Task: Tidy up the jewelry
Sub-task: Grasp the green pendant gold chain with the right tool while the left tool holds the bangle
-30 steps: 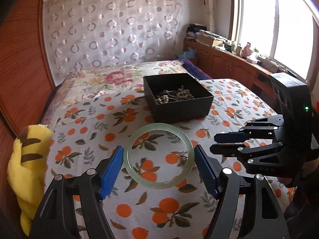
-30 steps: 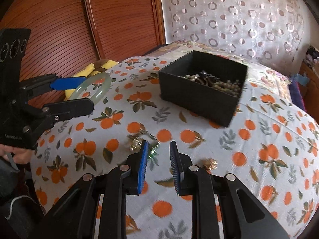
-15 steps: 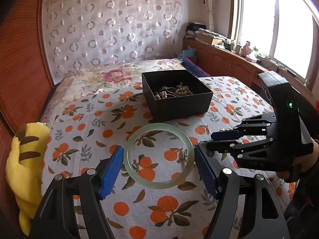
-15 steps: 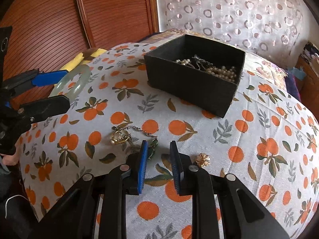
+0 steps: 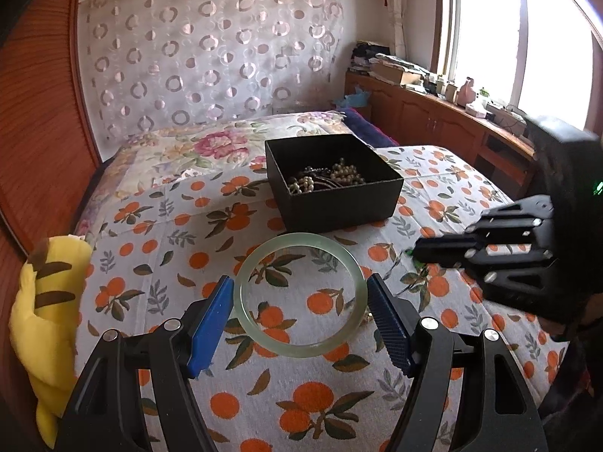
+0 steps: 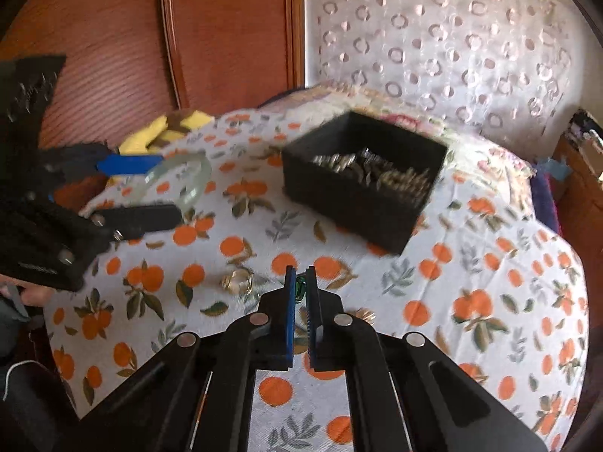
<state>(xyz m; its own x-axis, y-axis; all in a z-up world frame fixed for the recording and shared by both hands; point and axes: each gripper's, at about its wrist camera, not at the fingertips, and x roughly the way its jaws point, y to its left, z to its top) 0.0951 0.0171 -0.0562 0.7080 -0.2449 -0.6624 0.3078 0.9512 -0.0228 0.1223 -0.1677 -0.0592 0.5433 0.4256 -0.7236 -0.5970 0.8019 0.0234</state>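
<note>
Pale green bangle [image 5: 299, 294] held flat and clear of the bed, across its width, between the blue pads of the left gripper [image 5: 300, 314]; jaws spread wide, just enough to span the ring and press on its outer edge at left and right. Held level probably so that the smooth hoop cannot slip out downward, and raised so it can travel to the box without dragging on the cloth.

Small green piece [image 6: 300, 287] pinched at the tips of the right gripper [image 6: 300, 282]; jaws nearly closed, only a thin gap left, filled by the piece. Whether lifted free or touching the cloth: cannot tell, since this view is blurred. Narrow pinch suited to something so small.

Just left of that pinch, a gold ring cluster [image 6: 237, 282] lying on the cloth; just right and nearer, a small gold flower-shaped piece [image 6: 365, 315]. Both loose, not yet gathered.

Farther off, the black box [image 5: 335, 203] open-topped on the bed, already holding beaded strands [image 5: 331, 179] heaped inside. Placed centrally, within reach of both grippers, evidently as the collecting place. Judged step: carrying the two gripped pieces there.

Underneath, the orange-print bedspread [image 5: 169, 263]; at the near left edge, a yellow striped plush [image 5: 41, 301], apart from the jewelry.
</note>
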